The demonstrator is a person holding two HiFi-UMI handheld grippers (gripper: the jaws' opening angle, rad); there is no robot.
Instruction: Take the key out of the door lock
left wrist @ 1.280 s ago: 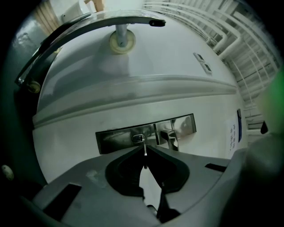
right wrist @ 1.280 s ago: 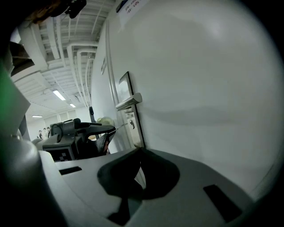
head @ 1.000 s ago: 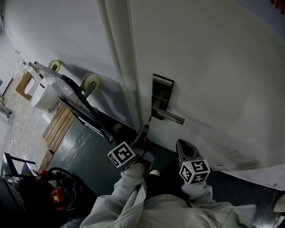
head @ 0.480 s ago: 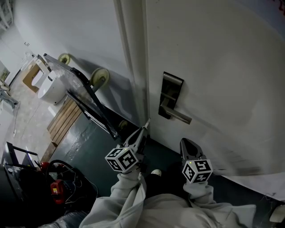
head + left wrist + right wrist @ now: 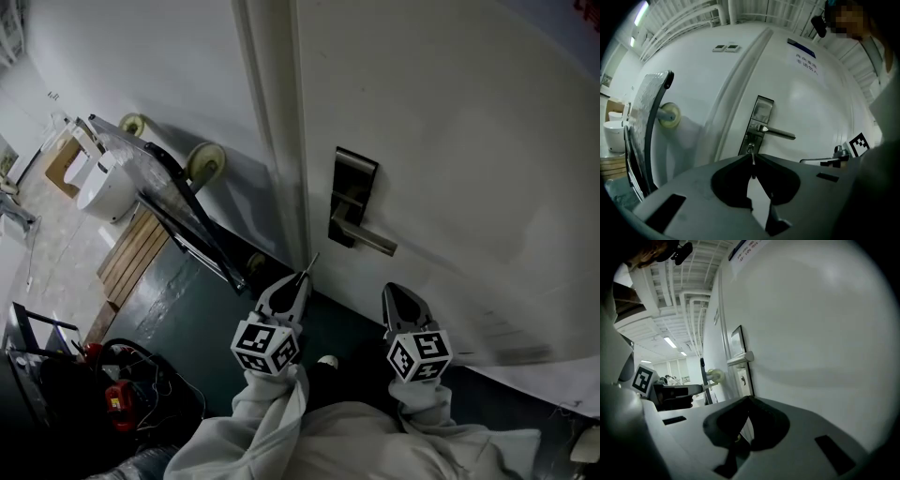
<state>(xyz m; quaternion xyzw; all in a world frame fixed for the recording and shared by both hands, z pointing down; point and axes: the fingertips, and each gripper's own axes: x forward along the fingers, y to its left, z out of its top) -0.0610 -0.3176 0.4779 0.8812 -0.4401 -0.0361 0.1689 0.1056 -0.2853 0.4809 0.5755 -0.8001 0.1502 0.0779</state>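
Evidently clear of the keyhole, the key (image 5: 752,161) is a thin, flat metal blade clamped edge-on between the 2 closed jaws of the left gripper (image 5: 298,278). It points up toward the lock plate (image 5: 352,197), just below it and apart from it in the head view.

Judged from this, the withdrawal is all but complete. What remains calls for a firm, unchanged clamp and a straight pull back along the blade. A sideways tilt could let so slim a piece pivot or slip on the smooth pads. The path should also stay clear of the lever handle (image 5: 367,244), which juts out to the right.

The right gripper (image 5: 747,399) has its jaws pressed together on nothing and is held near the door (image 5: 450,141), below the handle.

- **Lock plate:** tall, rectangular, dark brushed metal.
- **Lever handle:** a straight bar with a satin sheen.
- **Door:** smooth matt white, edged at its left by a raised moulded frame (image 5: 272,122).
- **Grippers:** matt grey plastic with a dark hollow behind the tips. Each carries 1 cube of black-and-white markers.
- **Floor (image 5: 187,300):** dark green and faintly glossy.
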